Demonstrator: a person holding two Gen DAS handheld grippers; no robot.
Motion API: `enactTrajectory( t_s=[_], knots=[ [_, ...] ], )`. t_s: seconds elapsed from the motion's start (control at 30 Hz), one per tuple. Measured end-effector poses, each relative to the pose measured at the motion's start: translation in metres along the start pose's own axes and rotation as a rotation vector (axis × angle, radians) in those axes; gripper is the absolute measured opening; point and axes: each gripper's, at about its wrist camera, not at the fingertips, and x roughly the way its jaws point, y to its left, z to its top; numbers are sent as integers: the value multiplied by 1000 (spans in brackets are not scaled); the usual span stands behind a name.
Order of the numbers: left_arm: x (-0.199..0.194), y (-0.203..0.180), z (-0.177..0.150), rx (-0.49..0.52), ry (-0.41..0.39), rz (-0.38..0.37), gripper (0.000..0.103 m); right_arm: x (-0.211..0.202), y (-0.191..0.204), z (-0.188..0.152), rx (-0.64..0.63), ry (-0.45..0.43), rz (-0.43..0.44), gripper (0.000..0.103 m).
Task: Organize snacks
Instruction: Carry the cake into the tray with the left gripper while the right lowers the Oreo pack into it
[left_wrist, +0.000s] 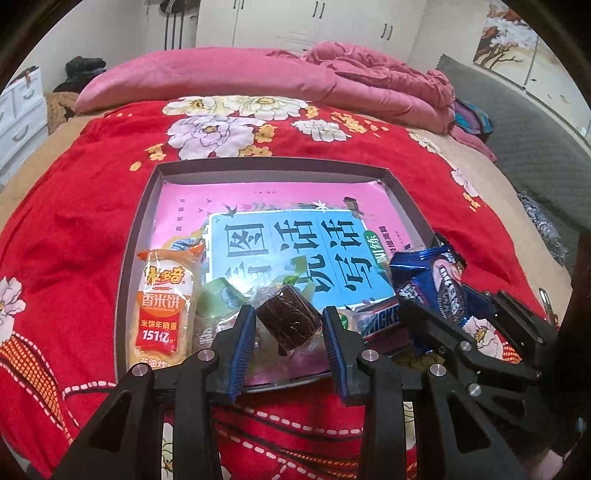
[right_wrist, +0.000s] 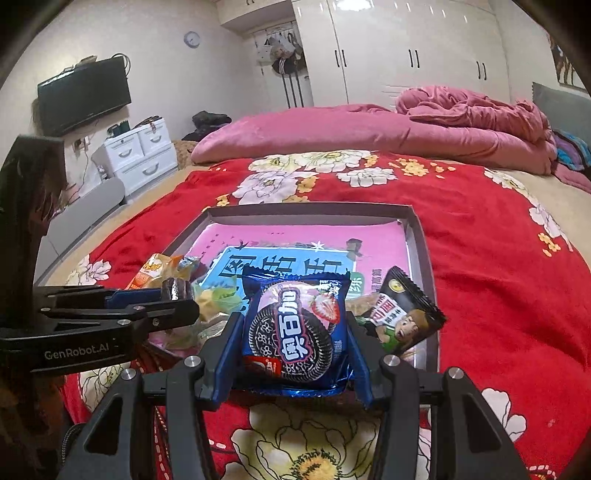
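2 grippers grip snacks over the tray (left_wrist: 147, 206): left gripper (left_wrist: 290, 325) a brown cake (left_wrist: 288, 317), right gripper (right_wrist: 295, 354) a blue cookie pack (right_wrist: 299, 328).

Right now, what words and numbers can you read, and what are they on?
"151亿" and "香米饼": rice cracker pack.
"奥百加": blue cookie pack.
"GenRobot.AI": left hand-held gripper.
"NICKE", partly hidden: brown bar wrapper.
Book cover: big characters upside down, unsure.
Black snack packet: too blurred.

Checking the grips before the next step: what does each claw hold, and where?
Left claw: clear-wrapped dark brown cake, by its sides. Right claw: blue Oreo packet, by its side edges.
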Motion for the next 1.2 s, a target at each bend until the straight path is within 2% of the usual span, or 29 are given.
enactTrajectory(
  t_s=[0.17, 0.47, 1.2],
  knots=[
    [1, -2, 0, 2, 4, -5, 38, 4, 5, -1, -25, 8, 10, 52],
    [2, -4, -2, 4, 12, -14, 38, 13, 9, -4, -60, 34, -35, 52],
    [4, -6, -5, 12, 25, -5, 38, 13, 7, -7, -43, 34, -37, 53]
  ],
)
